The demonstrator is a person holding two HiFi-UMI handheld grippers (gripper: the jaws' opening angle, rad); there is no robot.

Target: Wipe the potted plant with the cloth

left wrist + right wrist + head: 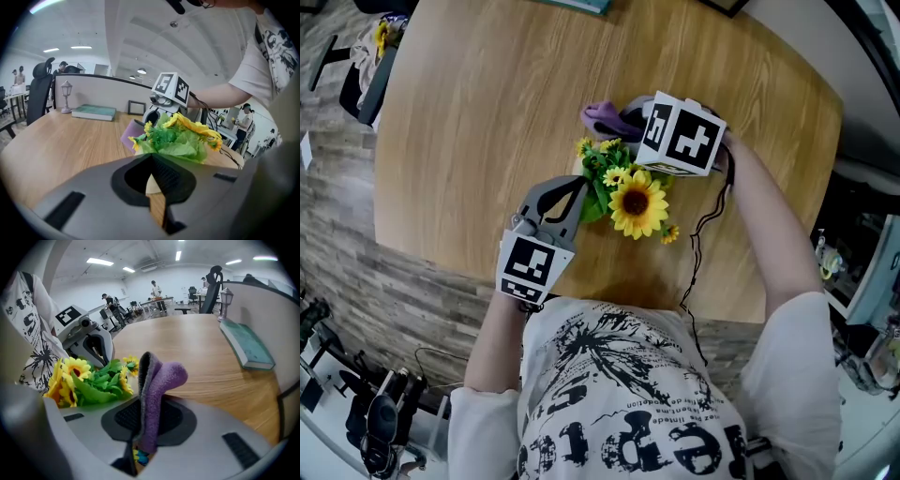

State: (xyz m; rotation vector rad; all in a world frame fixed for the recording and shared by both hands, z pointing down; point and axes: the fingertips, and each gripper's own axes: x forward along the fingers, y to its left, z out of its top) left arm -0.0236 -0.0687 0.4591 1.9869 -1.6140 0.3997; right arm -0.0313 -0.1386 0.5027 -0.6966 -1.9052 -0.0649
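Under head cam, table [487, 122]: round, light wood grain; carries all items below.
Person [628, 394]: white tee w/ black print; both forearms reach over near edge, one gripper per hand.
Potted plant [628, 192]: on table toward person's edge, btwn the two grippers. Big sunflower faces up, w/ smaller yellow blooms + green leaves round it. Pot mostly hidden under foliage.
L gripper [152, 173]: left of plant, pointing at it from near side, tips in at leaf level. Jaws pressed together. Pale sliver shows at the seam; can't tell if nipped or just behind.
R gripper [140, 427]: far-right side of plant; its marker cube sits over the blooms in head view. Jaws pinching cloth.
Cloth [157, 380]: purple, fleecy, folded. Sticks out past R jaws and flops over at its end. Just beside small blooms on plant's far side; contact w/ leaves not resolvable.
Book [246, 345]: teal, lying flat at far edge of table, well apart from plant.
Pic frame [137, 108]: dark, propped at far edge, near book.
Lamp ornament [66, 96]: small, lantern-style, stands just beside book.
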